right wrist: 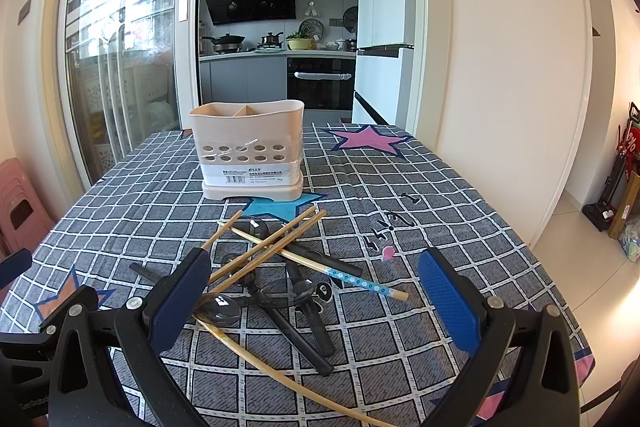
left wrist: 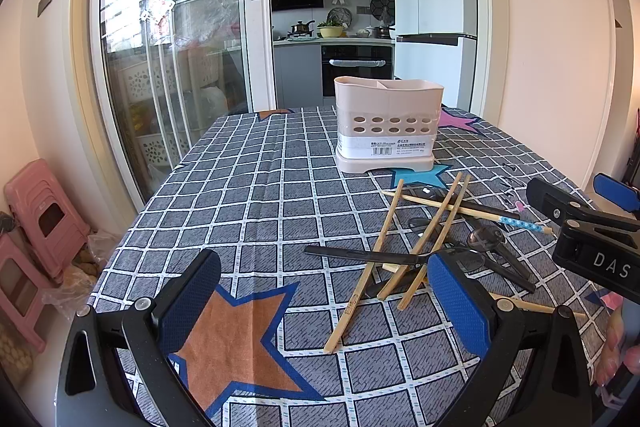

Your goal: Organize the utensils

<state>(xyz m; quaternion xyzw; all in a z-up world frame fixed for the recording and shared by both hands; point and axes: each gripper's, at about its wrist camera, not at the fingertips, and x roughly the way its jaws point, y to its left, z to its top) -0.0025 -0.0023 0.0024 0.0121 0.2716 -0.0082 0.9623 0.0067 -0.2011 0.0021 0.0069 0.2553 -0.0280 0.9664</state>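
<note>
Both tongs gape wide and hold nothing: left tongs (left wrist: 324, 303) hover over the checked desk (left wrist: 248, 187) beside the pile, right tongs (right wrist: 316, 291) right above it. Bamboo chopsticks (right wrist: 260, 251) lie crisscrossed over black-handled spoons (right wrist: 280, 307), maybe four, hard to count. Beyond the heap stands the beige utensil holder (right wrist: 248, 151), upright, its compartments apparently empty.

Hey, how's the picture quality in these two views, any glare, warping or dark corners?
Left wrist view: the glass door is washed out by daylight, edges bow strongly, corners go black, and the utensil holder stays sharp. Right wrist view: the same fisheye bend and dark corners, bright glare on the door, and small highlights on the clear spoon.
</note>
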